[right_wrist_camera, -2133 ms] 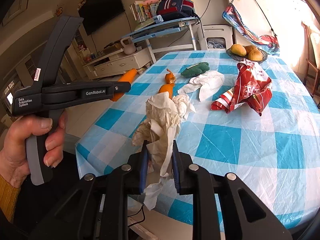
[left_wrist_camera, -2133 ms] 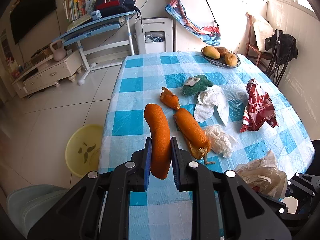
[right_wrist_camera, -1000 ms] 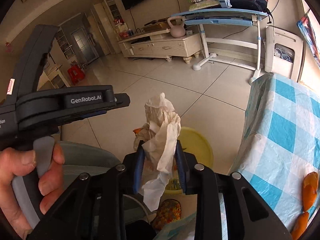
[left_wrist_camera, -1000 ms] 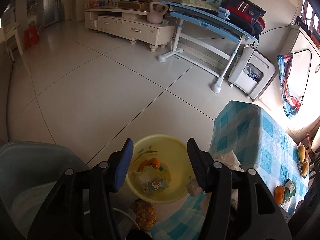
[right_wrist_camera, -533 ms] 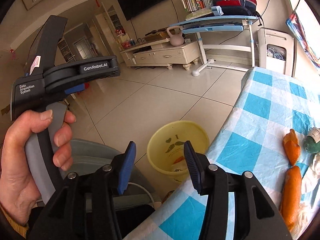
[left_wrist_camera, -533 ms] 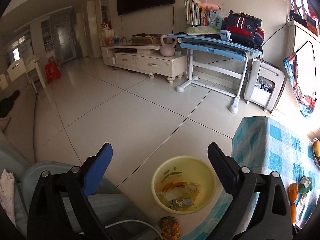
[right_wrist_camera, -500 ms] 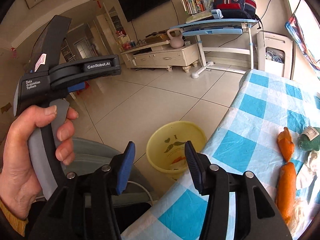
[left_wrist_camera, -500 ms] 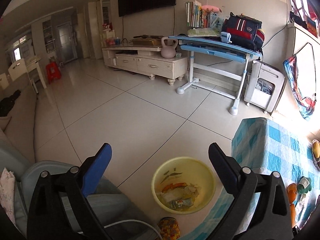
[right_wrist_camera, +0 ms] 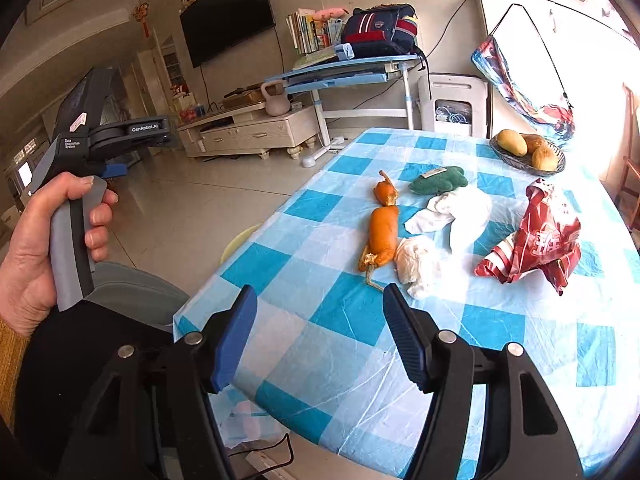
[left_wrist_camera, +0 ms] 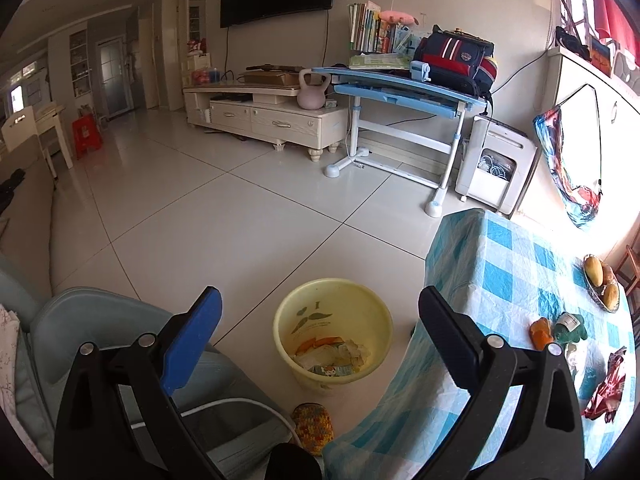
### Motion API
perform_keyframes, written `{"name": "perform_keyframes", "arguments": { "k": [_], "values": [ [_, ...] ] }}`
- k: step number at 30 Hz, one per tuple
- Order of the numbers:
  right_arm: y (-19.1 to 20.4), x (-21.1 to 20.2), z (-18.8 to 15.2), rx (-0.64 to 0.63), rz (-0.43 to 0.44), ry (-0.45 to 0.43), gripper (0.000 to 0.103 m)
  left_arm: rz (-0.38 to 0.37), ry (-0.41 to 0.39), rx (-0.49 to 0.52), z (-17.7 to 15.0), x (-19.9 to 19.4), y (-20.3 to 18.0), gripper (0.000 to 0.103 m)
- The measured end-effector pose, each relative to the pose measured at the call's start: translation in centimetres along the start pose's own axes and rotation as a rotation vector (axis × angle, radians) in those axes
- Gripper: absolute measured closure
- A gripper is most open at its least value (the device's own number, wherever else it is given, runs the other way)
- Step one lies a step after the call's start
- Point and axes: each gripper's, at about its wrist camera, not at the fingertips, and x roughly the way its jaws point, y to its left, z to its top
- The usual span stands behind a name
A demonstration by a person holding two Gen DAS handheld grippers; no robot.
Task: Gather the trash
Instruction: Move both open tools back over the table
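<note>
Left wrist view: left gripper [left_wrist_camera: 318, 326] spread wide, empty, poised above the bin [left_wrist_camera: 333, 330] on the floor beside the table [left_wrist_camera: 516, 264]; scraps and tissue lying inside.

Right wrist view: right gripper [right_wrist_camera: 320, 338] spread too, empty, aimed over the table toward the peel [right_wrist_camera: 382, 236], tissue [right_wrist_camera: 416, 266] and wrapper [right_wrist_camera: 536, 236], probably next to grab.

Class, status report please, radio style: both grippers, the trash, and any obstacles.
Left gripper open, empty, above yellow bin. Right gripper open, empty, facing table. Orange peel, crumpled tissue, red wrapper uncollected. Nothing blocking.
</note>
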Motion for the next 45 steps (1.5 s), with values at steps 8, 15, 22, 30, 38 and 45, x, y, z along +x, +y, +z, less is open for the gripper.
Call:
{"name": "perform_keyframes", "arguments": {
  "k": [8, 15, 22, 30, 38, 45],
  "values": [
    [0.1, -3.2, -0.2, -0.011, -0.033, -0.053, 0.036, -0.074, -0.016, 0.058, -3.5, -3.4, -2.2, 0.007],
    [0.3, -3.9, -0.2, -0.029, -0.059, -0.062, 0.033, -0.083, -0.056, 0.137, -4.3, -4.8, -3.8, 0.007],
    [0.2, -4.2, -0.5, -0.032, -0.080, -0.057, 0.031, -0.091, -0.064, 0.184, -4.3, -4.8, -4.6, 0.007],
    [-0.6, -4.6, -0.7, -0.017, -0.085, -0.061, 0.029, -0.094, -0.056, 0.203, -4.4, -4.7, -4.7, 0.007],
    [-3.2, -4.5, -1.4, 0.037, -0.098, -0.054, 0.029, -0.094, -0.049, 0.249, -4.8, -4.4, -5.7, 0.007],
    [-6.1, -4.0, -2.1, 0.113, -0.104, -0.052, 0.029, -0.103, -0.033, 0.383, -6.2, -4.0, -9.0, 0.007]
  ]
}}
